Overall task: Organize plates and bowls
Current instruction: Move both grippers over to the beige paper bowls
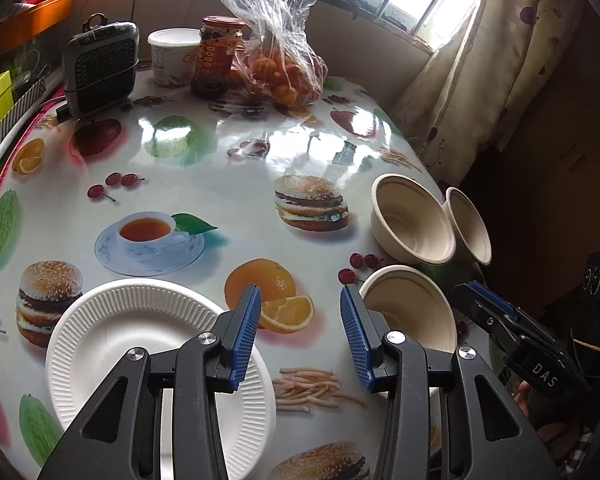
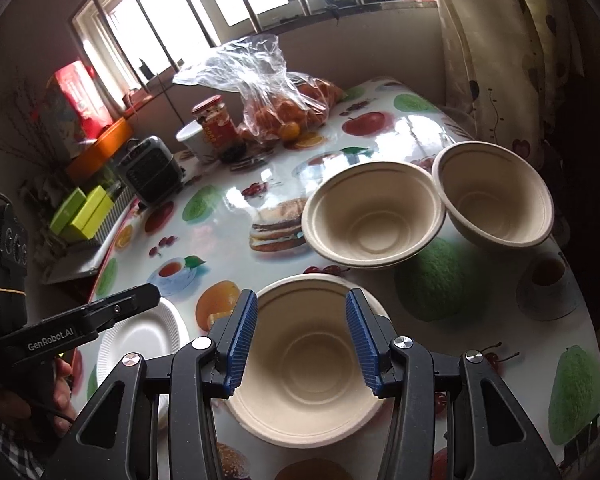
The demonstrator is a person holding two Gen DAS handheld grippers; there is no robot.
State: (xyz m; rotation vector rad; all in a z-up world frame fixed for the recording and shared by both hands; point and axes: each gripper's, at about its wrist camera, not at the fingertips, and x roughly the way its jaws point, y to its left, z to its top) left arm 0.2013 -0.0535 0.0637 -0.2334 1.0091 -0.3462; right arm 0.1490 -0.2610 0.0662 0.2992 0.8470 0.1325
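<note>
A white ribbed paper plate [image 1: 140, 344] lies on the table at the near left; it also shows in the right wrist view [image 2: 140, 340]. Three beige paper bowls stand on the right: a near bowl [image 2: 304, 368] [image 1: 412, 312], a middle bowl [image 2: 372, 220] [image 1: 412, 224] and a far right bowl [image 2: 496, 200] [image 1: 470, 226]. My left gripper [image 1: 298, 320] is open and empty above the table between the plate and the near bowl. My right gripper [image 2: 302, 324] is open and empty, hovering over the near bowl.
The table [image 1: 228, 184] has a glossy fruit-and-burger cloth. At its far side stand a bag of oranges [image 1: 284, 68], a red-lidded jar [image 1: 218, 56], a white tub [image 1: 172, 56] and a small grey heater [image 1: 100, 68]. A curtain [image 1: 492, 60] hangs at the right.
</note>
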